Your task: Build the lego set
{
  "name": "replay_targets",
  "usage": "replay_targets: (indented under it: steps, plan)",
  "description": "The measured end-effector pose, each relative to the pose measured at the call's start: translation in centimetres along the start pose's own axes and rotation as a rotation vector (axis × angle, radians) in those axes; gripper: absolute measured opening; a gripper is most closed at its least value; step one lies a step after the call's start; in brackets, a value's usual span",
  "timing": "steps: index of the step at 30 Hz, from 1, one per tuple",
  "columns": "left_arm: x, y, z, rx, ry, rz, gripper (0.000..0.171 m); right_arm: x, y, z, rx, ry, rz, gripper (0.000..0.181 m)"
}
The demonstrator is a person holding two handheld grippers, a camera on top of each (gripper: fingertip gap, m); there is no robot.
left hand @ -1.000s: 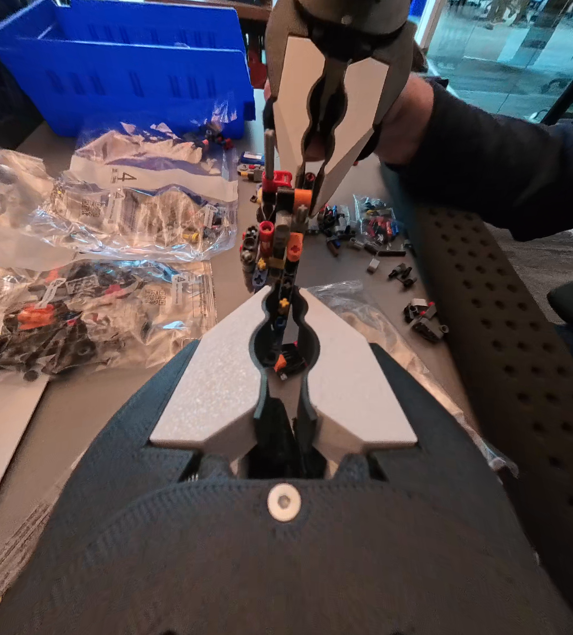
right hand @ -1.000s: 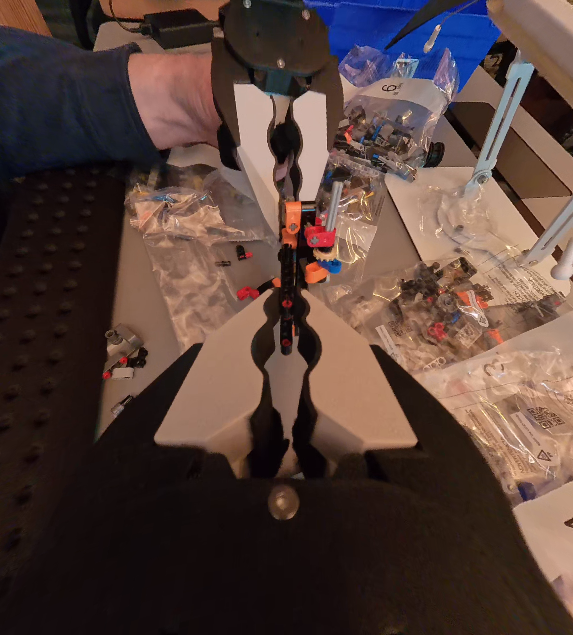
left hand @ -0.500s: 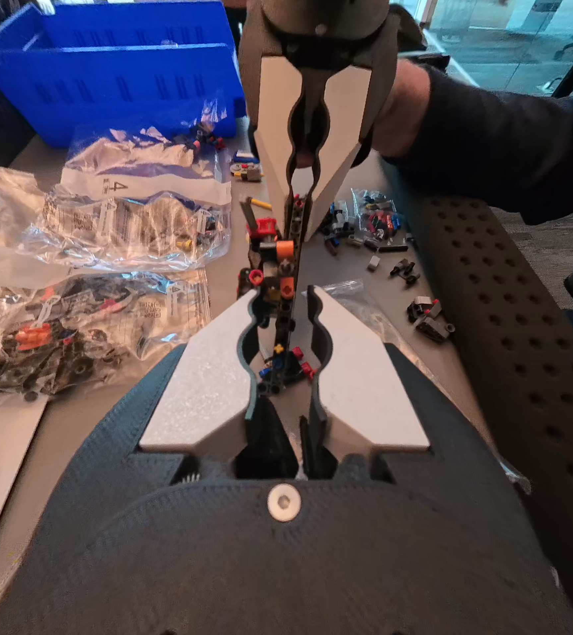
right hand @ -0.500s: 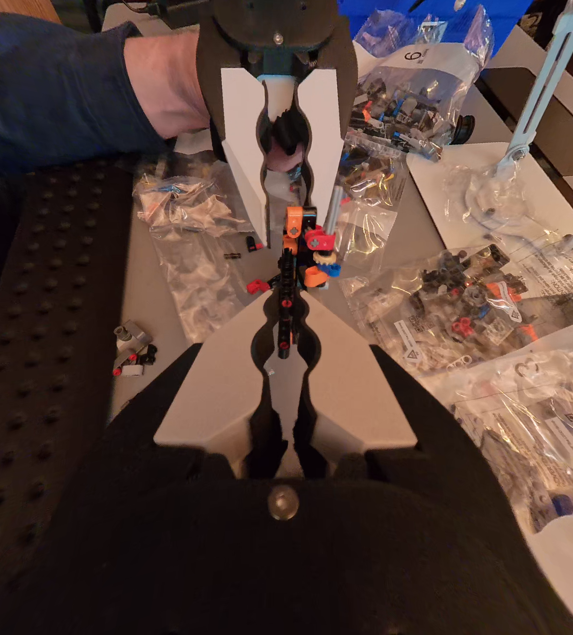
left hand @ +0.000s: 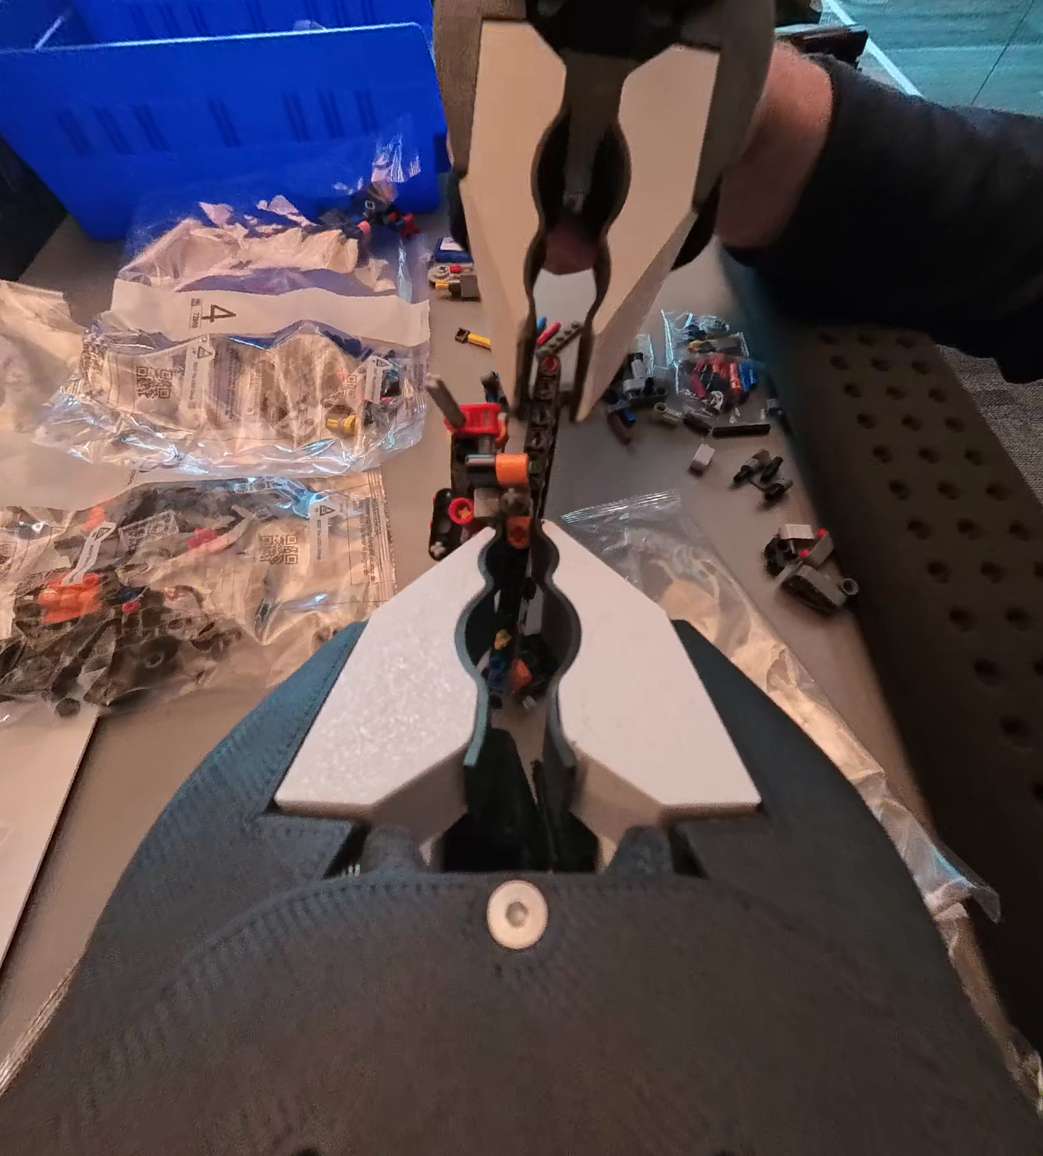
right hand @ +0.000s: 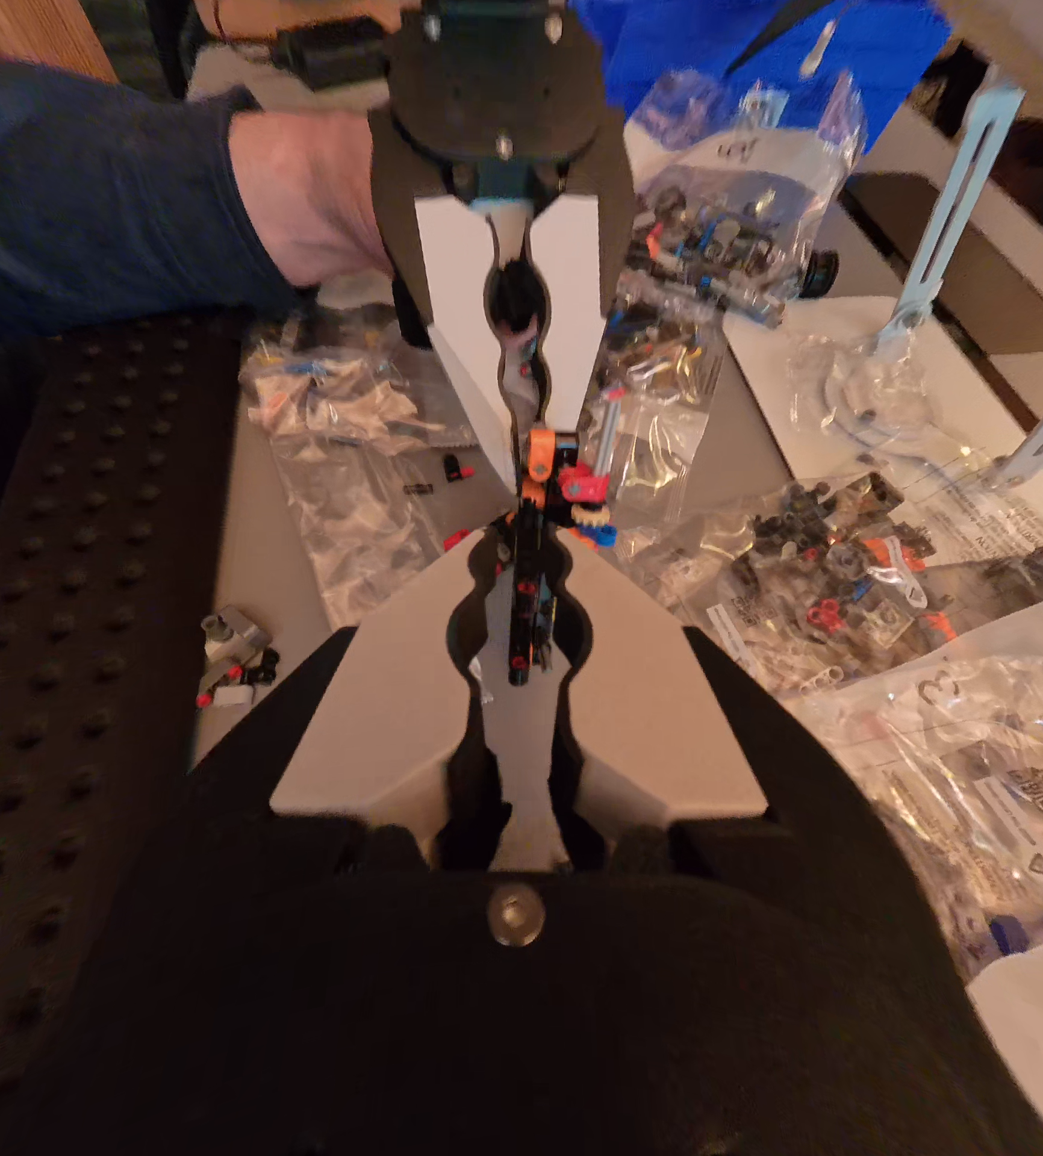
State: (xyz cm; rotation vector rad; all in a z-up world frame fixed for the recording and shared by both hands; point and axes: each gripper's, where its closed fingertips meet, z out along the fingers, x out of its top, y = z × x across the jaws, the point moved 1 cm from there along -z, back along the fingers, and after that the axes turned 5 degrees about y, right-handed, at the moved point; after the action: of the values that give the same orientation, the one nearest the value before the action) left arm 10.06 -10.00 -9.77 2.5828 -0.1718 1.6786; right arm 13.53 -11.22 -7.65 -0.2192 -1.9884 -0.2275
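Note:
A small lego assembly (left hand: pixel 494 469) of black beams with red, orange and grey parts hangs above the grey table between my two grippers. My left gripper (left hand: pixel 516 532) is shut on its near end. My right gripper (left hand: pixel 545 406) comes in from the far side, and its tips are closed around the upright black beam. In the right wrist view the assembly (right hand: pixel 544 481) runs from my right gripper (right hand: pixel 522 532) up to the left gripper (right hand: pixel 522 481), which pinches the orange end. A grey axle sticks out of the red part.
Clear numbered bags of parts (left hand: pixel 244 375) lie on the left, with more bags in the right wrist view (right hand: pixel 882 575). A blue bin (left hand: pixel 193 106) stands at the back. Loose pieces (left hand: pixel 713 388) and a grey sub-build (left hand: pixel 810 569) lie near a dark perforated mat (left hand: pixel 976 563). Less than 4 cm separates the two grippers' tips.
My left gripper opened half a second ago and has shut again on the assembly. The assembly has sunk lower and come nearer. The right gripper has kept its hold.

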Motion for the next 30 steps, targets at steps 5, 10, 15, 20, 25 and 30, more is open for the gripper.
replay_targets:
  steps: [5,10,15,20,25,30]
  plan:
    - [0.0,0.2,0.5,-0.004,-0.014,0.012,0.006,0.3,0.9,0.5,-0.086,-0.007,-0.034,0.037]
    - [0.0,1.0,1.5,-0.03,-0.036,0.044,0.006,-0.9,0.7,2.0,-0.108,-0.11,-0.108,0.042]
    - [-0.1,1.1,1.6,-0.031,-0.046,0.049,0.006,-0.8,0.3,2.0,-0.062,-0.095,-0.066,0.023]
    - [0.0,0.9,1.5,-0.022,-0.036,0.05,0.006,-0.8,0.5,2.0,-0.041,-0.074,0.011,0.022]
    - [0.2,1.1,1.6,-0.031,-0.018,0.057,0.006,-0.1,0.4,1.9,-0.026,-0.029,0.041,0.021]
    - [0.2,0.9,1.5,-0.002,-0.033,0.072,0.007,-0.1,0.9,2.0,-0.019,-0.005,0.114,0.021]
